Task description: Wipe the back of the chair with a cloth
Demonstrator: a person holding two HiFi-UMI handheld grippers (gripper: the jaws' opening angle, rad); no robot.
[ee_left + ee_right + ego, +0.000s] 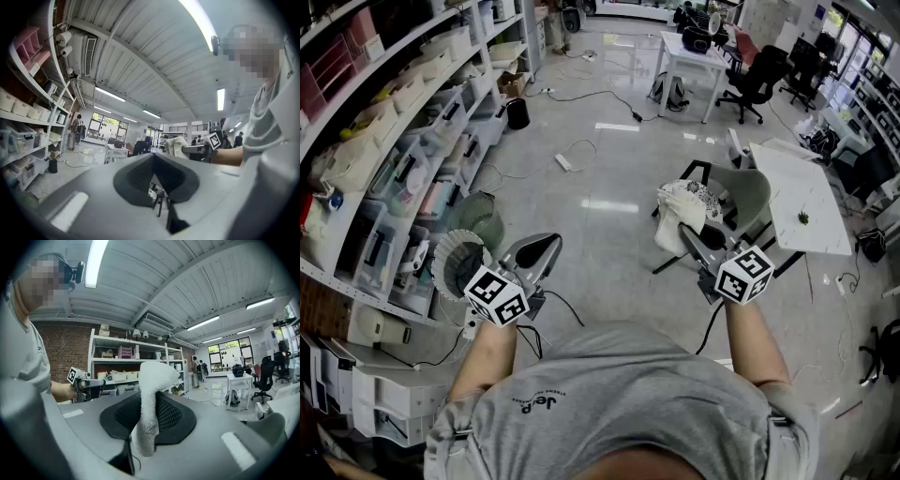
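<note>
In the head view a grey chair (pixel 748 193) on black legs stands on the floor beside a white table (pixel 802 202), ahead and to the right. My right gripper (pixel 684 231) is shut on a white cloth (pixel 679 217), held up in the air just left of the chair and not touching it. In the right gripper view the cloth (pixel 149 404) hangs folded over between the pads, hiding the fingertips of the right gripper (pixel 150 397). My left gripper (pixel 546 248) is raised to the left, far from the chair. The left gripper (pixel 154 154) is shut on nothing.
Shelves (pixel 403 141) with plastic bins line the left side. A round fan (pixel 478 223) stands on the floor by them. Cables and a power strip (pixel 563 162) lie on the floor ahead. Farther back are a white desk (pixel 694 54) and a black office chair (pixel 759 80).
</note>
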